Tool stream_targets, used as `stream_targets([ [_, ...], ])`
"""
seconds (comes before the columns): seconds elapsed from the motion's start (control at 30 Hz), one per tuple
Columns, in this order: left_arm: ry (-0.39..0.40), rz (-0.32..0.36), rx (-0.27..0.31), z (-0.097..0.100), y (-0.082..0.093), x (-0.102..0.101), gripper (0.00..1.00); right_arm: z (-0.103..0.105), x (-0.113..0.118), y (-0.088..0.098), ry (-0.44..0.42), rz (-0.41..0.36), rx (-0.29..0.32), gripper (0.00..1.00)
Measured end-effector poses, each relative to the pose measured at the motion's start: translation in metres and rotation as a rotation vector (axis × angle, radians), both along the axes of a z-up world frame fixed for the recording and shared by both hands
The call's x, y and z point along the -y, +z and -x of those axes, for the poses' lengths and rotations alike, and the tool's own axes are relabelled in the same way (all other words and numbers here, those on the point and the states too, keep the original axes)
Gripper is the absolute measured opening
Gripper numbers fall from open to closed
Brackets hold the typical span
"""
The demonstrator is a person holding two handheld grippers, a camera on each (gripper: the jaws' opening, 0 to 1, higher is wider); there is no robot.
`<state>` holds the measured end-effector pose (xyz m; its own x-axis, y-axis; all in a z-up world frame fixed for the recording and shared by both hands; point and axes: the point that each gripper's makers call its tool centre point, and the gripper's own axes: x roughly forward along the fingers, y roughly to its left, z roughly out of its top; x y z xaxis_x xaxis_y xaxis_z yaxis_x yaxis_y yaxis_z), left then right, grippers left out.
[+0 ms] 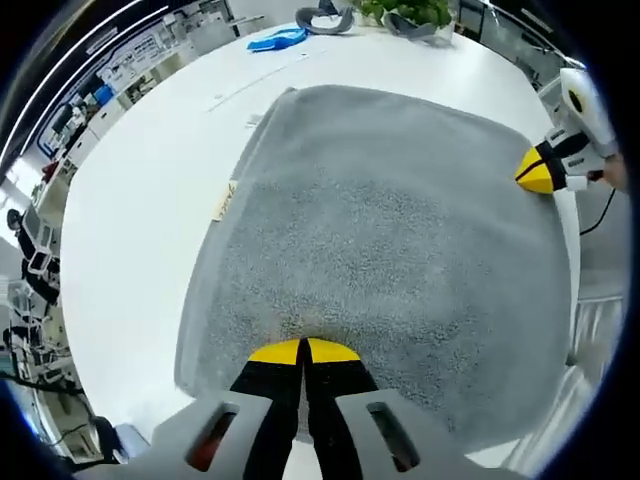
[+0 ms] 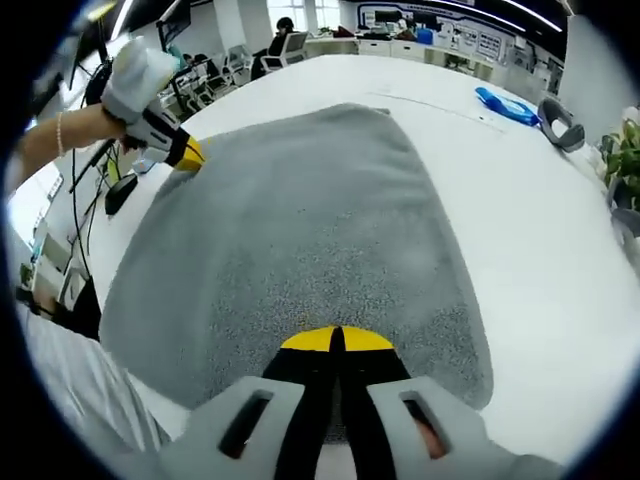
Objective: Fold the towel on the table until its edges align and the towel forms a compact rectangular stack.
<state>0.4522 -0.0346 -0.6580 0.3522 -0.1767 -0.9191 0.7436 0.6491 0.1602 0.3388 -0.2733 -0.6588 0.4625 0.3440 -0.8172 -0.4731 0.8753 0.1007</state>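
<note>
In the left gripper view, the left gripper with yellow-tipped black jaws on a grey body point(image 1: 302, 352) has its jaws pressed together, tips touching. The right gripper, white-bodied with the same yellow tips point(image 1: 535, 172), enters from the right edge. In the right gripper view, the right gripper's jaws point(image 2: 335, 340) meet likewise, while a bare forearm point(image 2: 55, 140) carries the left gripper point(image 2: 188, 153) at upper left

Grey terry towel point(image 1: 385, 240), spread flat and unfolded on white table point(image 1: 150, 200), small tan label at one side edge. Near edge under left gripper point(image 1: 303, 352) tips; adjacent corner at right gripper point(image 2: 335, 340) tips.
</note>
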Motion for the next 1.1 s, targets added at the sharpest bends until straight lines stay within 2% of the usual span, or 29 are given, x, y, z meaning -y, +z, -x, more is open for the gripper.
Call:
stream_targets([
  [0.17, -0.021, -0.011, -0.011, -0.016, 0.000, 0.004, 0.00, 0.010, -0.009, 0.000, 0.018, -0.042, -0.016, 0.00],
  [0.57, -0.052, -0.027, -0.007, -0.041, -0.001, 0.013, 0.00, 0.024, -0.028, -0.001, 0.112, -0.001, 0.001, 0.00],
  [0.73, -0.067, -0.033, 0.009, -0.047, 0.000, 0.015, 0.00, 0.028, -0.035, -0.001, 0.141, -0.019, -0.002, 0.00],
  [0.83, -0.011, 0.006, 0.000, -0.048, 0.000, 0.015, 0.00, 0.029, -0.036, -0.001, 0.141, -0.030, -0.002, 0.00],
  [0.9, -0.012, 0.025, 0.018, -0.048, 0.000, 0.013, 0.00, 0.029, -0.036, -0.001, 0.134, -0.042, 0.005, 0.00],
  [0.97, 0.012, 0.071, 0.048, -0.047, 0.002, 0.013, 0.00, 0.029, -0.035, 0.000, 0.132, -0.055, 0.016, 0.00],
  [1.07, 0.187, 0.146, 0.008, -0.041, 0.003, 0.007, 0.01, 0.031, -0.035, 0.004, 0.138, -0.061, 0.019, 0.00],
  [1.1, 0.180, 0.170, 0.005, -0.039, 0.005, 0.009, 0.01, 0.032, -0.035, 0.005, 0.138, -0.063, 0.024, 0.00],
])
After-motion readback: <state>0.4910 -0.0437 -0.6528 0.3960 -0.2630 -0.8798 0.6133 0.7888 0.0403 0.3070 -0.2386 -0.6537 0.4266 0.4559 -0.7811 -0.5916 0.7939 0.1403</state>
